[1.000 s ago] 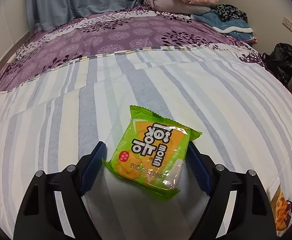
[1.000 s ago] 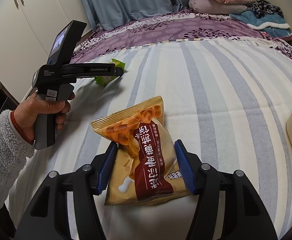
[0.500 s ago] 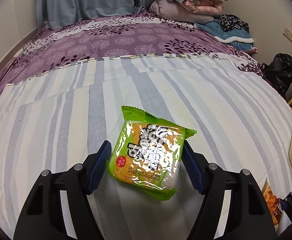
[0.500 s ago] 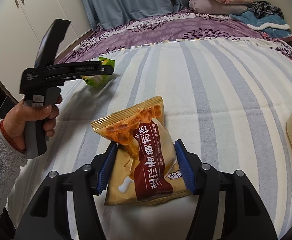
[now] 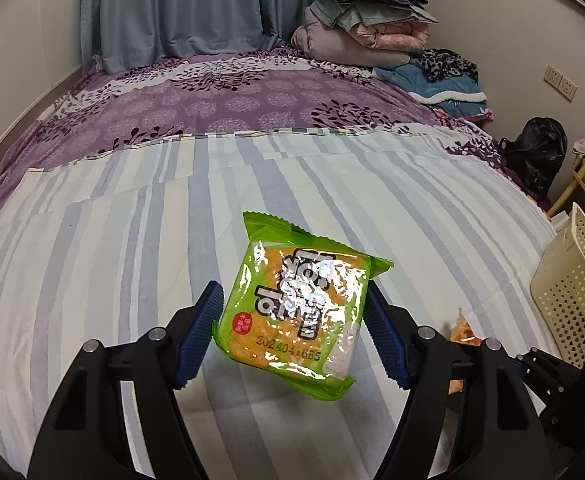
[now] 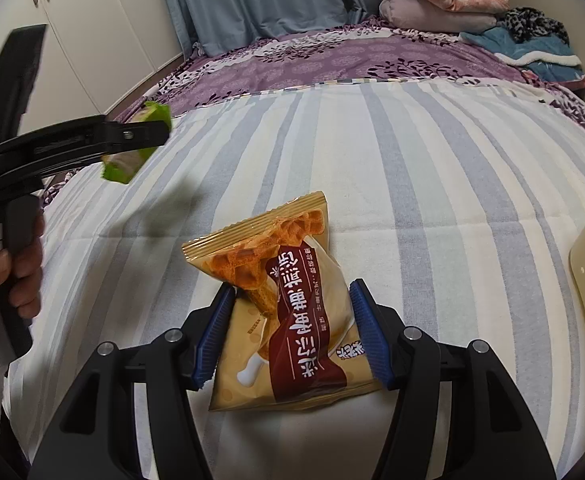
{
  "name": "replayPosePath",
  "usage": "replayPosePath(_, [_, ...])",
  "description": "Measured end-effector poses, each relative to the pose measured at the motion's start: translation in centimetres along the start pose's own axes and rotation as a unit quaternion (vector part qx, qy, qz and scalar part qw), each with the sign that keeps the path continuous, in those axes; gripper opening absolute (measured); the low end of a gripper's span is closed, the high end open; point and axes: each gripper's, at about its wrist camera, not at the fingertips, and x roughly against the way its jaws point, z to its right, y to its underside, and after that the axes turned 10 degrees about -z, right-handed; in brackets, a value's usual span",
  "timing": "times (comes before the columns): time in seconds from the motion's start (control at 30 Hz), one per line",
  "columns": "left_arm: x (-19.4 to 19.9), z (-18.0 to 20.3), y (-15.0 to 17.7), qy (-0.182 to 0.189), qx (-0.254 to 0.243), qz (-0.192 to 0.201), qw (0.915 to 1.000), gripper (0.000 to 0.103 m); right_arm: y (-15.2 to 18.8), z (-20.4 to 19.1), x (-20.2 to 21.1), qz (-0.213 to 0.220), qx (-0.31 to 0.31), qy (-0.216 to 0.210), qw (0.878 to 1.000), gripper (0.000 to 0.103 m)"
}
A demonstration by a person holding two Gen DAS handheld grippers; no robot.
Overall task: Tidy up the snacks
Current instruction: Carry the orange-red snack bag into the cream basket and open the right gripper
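Snacks are the subject: two sealed packets, each caught in one of the person's two hand-held grippers above a striped bed.

A green packet (image 5: pixel 292 308) sits between the blue pads of the left gripper (image 5: pixel 294 334), pinched at both side edges. In the right wrist view that same green packet (image 6: pixel 138 148) hangs clear of the sheet, with a soft shadow on the stripes below it, so it looks lifted rather than resting. The person's hand (image 6: pixel 8 276) grips the tool's handle at the left edge of that view.

An orange packet (image 6: pixel 288 308) with a dark red band lies between the pads of the right gripper (image 6: pixel 292 330). The pads press its sides, so it is clamped, but I cannot tell whether it is raised or lying on the bed (image 6: pixel 432 200).

A cream perforated basket (image 5: pixel 576 276) stands at the right side of the bed, near both grippers. It is the likely home for the snacks, though that is a judgement. Its inside is hidden, so whether anything is already in it cannot be told.

Progress, as a judgement: early to middle. Both packets are picked up; neither has been put away. What is left is carrying each to the basket and letting go. No other loose snacks show on the sheet.

Farther off, a purple floral cover (image 5: pixel 232 100), folded bedding (image 5: pixel 356 28) and blue curtains (image 5: pixel 172 4) fill the background.
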Motion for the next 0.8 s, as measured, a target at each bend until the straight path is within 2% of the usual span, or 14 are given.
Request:
replayPosePath(0.23, [3.7, 0.3, 2.4, 0.010, 0.003, 0.018, 0.9998, 0.072, 0.6, -0.1, 0.9, 0.003, -0.014, 0.006, 1.000, 0.058])
replayPosePath(0.47, [6.0, 0.2, 4.1, 0.019, 0.008, 0.027, 0.9994, 0.072, 2.0, -0.5, 2.3, 0.002, -0.015, -0.007, 1.000, 0.058])
replayPosePath(0.8, [8.0, 1.0, 5.6, 0.031, 0.008, 0.038, 0.9987, 0.072, 2.4, 0.3, 7.1, 0.050, -0.036, -0.015, 0.998, 0.058])
